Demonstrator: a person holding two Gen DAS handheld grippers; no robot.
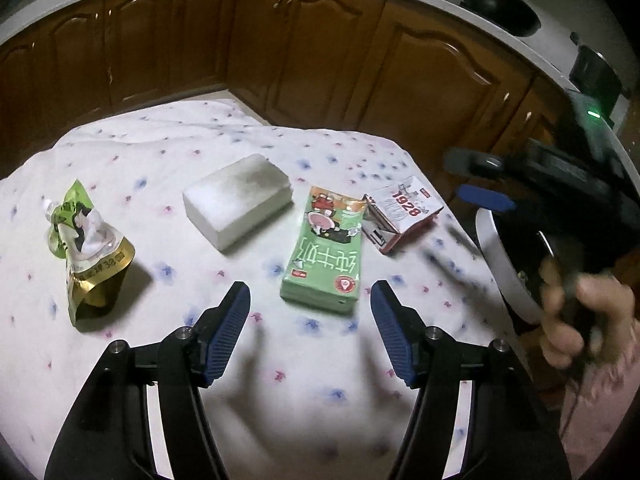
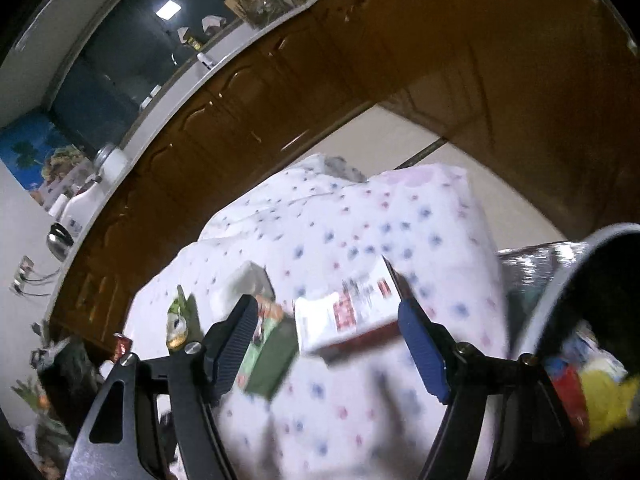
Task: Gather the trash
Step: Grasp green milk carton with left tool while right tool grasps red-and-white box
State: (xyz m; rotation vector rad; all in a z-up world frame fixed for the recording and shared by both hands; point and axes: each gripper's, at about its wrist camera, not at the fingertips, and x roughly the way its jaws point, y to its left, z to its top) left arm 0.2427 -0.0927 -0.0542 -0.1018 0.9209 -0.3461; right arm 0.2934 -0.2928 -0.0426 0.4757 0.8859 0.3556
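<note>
On the flowered tablecloth [image 1: 168, 152] lie a crumpled green and gold pouch [image 1: 86, 248], a white foam block [image 1: 238, 204], a green milk carton [image 1: 328, 254] and a red and white box marked 1928 [image 1: 404, 212]. My left gripper [image 1: 310, 304] is open and empty, just before the green carton. My right gripper [image 2: 326, 320] is open and empty, with the red and white box [image 2: 348, 312] between its fingers further out; the view is blurred. The green carton [image 2: 268, 356] and the pouch [image 2: 178, 320] lie to its left. The right gripper [image 1: 480, 184] also shows in the left wrist view.
A bin with a white rim [image 1: 500, 264] stands off the table's right edge; in the right wrist view its rim [image 2: 560, 280] shows with coloured trash inside. Brown cabinets [image 1: 320, 60] run behind the table. A hand [image 1: 580, 312] is at the right.
</note>
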